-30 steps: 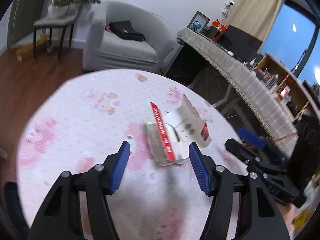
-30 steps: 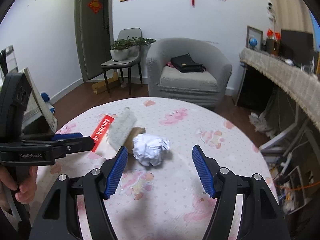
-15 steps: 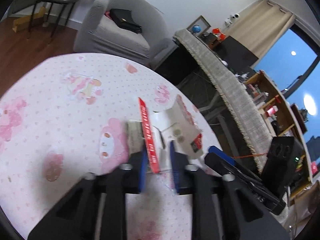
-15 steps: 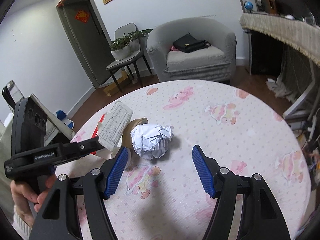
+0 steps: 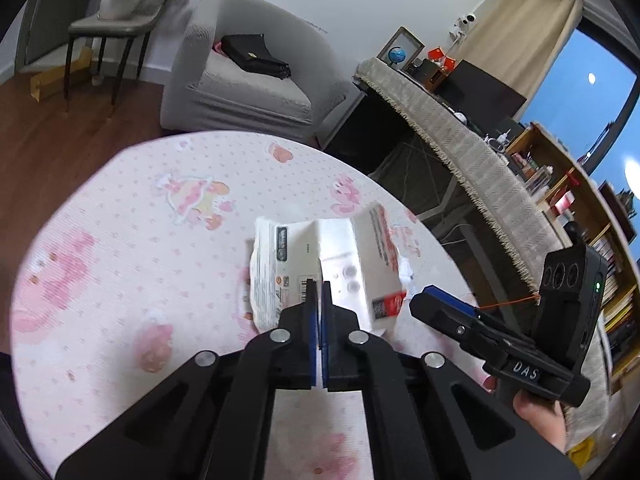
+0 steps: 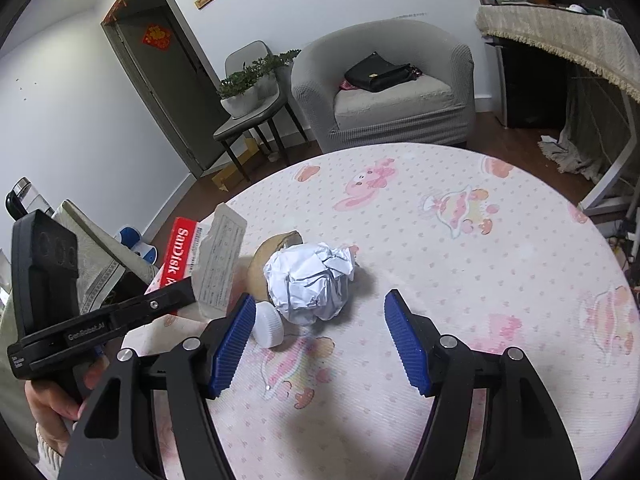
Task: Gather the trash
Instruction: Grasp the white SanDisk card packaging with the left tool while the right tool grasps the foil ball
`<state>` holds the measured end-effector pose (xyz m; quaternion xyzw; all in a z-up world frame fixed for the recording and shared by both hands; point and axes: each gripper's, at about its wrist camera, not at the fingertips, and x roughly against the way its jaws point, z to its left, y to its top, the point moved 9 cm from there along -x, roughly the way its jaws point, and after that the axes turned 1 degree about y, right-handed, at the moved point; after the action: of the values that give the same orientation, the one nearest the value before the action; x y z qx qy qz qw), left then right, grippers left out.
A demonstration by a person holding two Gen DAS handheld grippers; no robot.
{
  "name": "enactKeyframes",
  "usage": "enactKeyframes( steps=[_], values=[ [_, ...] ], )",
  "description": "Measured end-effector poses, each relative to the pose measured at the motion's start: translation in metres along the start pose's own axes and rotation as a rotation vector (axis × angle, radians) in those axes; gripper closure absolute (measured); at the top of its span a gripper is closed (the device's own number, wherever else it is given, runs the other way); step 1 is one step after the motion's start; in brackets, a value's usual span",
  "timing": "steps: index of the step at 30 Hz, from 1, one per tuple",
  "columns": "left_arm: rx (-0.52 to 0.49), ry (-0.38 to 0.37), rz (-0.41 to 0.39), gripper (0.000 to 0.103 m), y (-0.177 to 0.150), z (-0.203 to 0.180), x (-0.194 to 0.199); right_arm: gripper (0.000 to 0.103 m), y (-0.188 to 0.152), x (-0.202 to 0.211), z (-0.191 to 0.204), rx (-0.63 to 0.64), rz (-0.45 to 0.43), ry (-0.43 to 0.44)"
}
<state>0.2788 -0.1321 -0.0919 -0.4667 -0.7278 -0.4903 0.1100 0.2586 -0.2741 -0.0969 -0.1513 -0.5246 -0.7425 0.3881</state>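
My left gripper (image 5: 319,292) is shut on a torn white and red SanDisk card package (image 5: 320,256) and holds it above the round table (image 5: 120,240). The right wrist view shows the same package (image 6: 216,256) in the left gripper (image 6: 188,294), lifted at the left. My right gripper (image 6: 320,316) is open, just short of a crumpled white paper ball (image 6: 310,282). A white bottle cap (image 6: 268,324) lies by its left finger. A brown cardboard piece (image 6: 268,252) lies behind the ball.
The table (image 6: 480,280) has a pink cartoon-print cloth. Beyond it stand a grey armchair (image 6: 384,92) with a black bag, a chair with plants (image 6: 248,92), and a cloth-covered sideboard (image 6: 560,40). My right gripper (image 5: 480,328) shows at the right of the left wrist view.
My left gripper went from open to shut on the card package and lifted it off the table. My right gripper moved closer to the paper ball and stayed open.
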Motion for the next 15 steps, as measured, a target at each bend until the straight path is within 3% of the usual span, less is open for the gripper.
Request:
enactKeyframes(
  steps=[12, 15],
  values=[
    [-0.027, 0.057, -0.004, 0.101, 0.001, 0.020, 0.019, 0.036, 0.007, -0.013, 0.009, -0.009, -0.005, -0.007],
    [-0.026, 0.066, -0.003, 0.101, 0.001, 0.027, 0.024, 0.047, 0.007, -0.015, 0.008, -0.016, 0.002, -0.023]
  ],
)
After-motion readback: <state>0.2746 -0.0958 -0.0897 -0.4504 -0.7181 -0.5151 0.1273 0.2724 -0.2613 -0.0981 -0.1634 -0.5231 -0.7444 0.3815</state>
